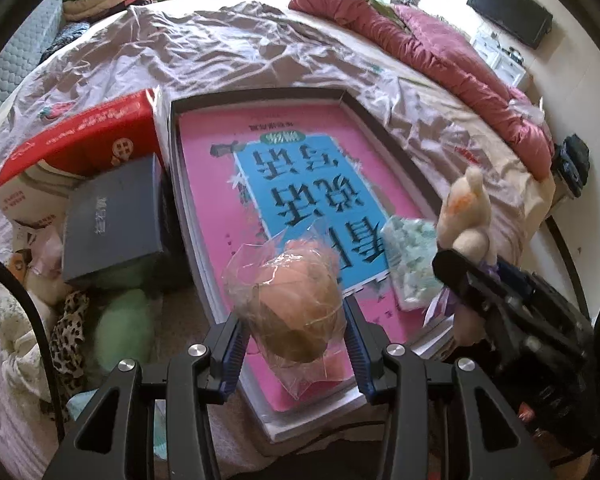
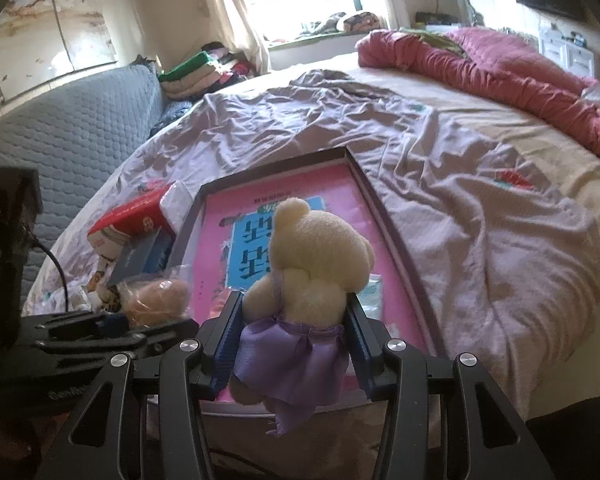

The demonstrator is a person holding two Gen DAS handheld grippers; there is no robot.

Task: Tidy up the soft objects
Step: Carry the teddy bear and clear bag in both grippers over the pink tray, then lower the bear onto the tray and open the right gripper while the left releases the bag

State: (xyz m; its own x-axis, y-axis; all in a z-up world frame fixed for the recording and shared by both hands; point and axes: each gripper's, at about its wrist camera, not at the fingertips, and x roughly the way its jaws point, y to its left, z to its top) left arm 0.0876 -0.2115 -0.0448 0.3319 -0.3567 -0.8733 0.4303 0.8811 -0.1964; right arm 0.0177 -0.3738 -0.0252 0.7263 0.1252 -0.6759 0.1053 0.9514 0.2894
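Observation:
My left gripper [image 1: 296, 336] is shut on a brown plush toy in a clear plastic bag [image 1: 296, 300], held just above the pink book [image 1: 228, 168] that lies in a dark-rimmed tray [image 1: 384, 132] on the bed. My right gripper [image 2: 296, 332] is shut on a cream teddy bear in a purple skirt [image 2: 312, 264], its back toward the camera, over the tray's near end. From the left wrist view the bear [image 1: 466, 208] shows at the right with the right gripper below it. The bagged toy [image 2: 156, 300] shows at the lower left of the right wrist view.
A red box [image 1: 88, 140] and a dark grey box [image 1: 112, 220] lie left of the tray. A green plush [image 1: 124, 320] and leopard-print cloth [image 1: 66, 336] sit below them. A pale green packet [image 1: 412, 260] rests on the book. A rolled pink quilt [image 2: 500, 68] lies at the far right.

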